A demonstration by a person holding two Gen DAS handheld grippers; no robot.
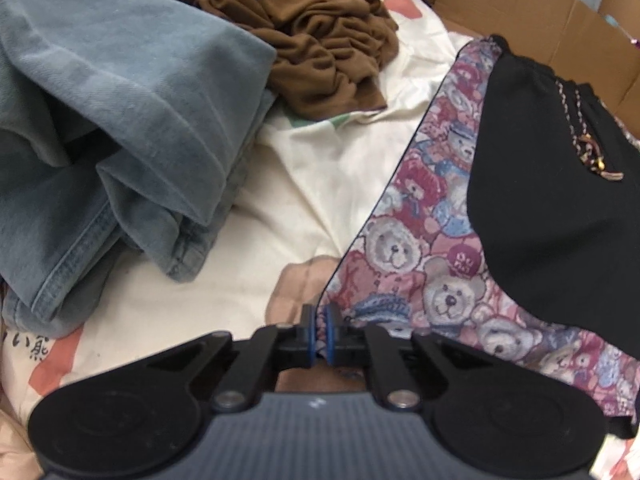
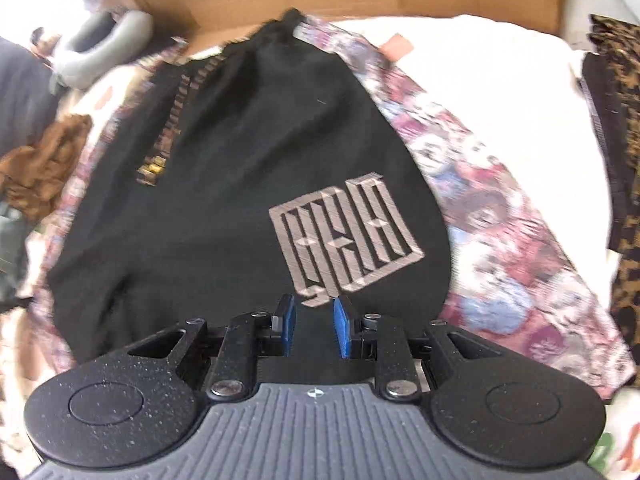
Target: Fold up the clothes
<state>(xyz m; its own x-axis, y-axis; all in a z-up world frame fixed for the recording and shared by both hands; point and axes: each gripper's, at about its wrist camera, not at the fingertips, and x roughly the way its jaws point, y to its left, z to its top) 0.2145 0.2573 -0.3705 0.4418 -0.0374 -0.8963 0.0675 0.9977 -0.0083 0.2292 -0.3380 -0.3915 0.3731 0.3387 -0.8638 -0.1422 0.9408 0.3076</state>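
A teddy-bear print cloth [image 1: 420,264] lies across the cream bedsheet [image 1: 280,200], with a black garment [image 1: 552,208] on top of it. My left gripper [image 1: 319,320] is shut on the near left edge of the bear-print cloth, the hem pinched between the blue pads. In the right wrist view the black garment [image 2: 240,160] shows a grey logo [image 2: 344,236], and the bear-print cloth [image 2: 500,220] borders it on both sides. My right gripper [image 2: 314,320] hovers over the black fabric just below the logo. Its pads stand apart and nothing is pinched between them.
Crumpled blue jeans [image 1: 120,140] and a brown garment [image 1: 320,40] lie to the left on the sheet. A cardboard box wall [image 1: 540,8] runs behind. In the right wrist view a leopard-print cloth [image 2: 624,160] sits at the right and a grey curved object [image 2: 100,44] at the far left.
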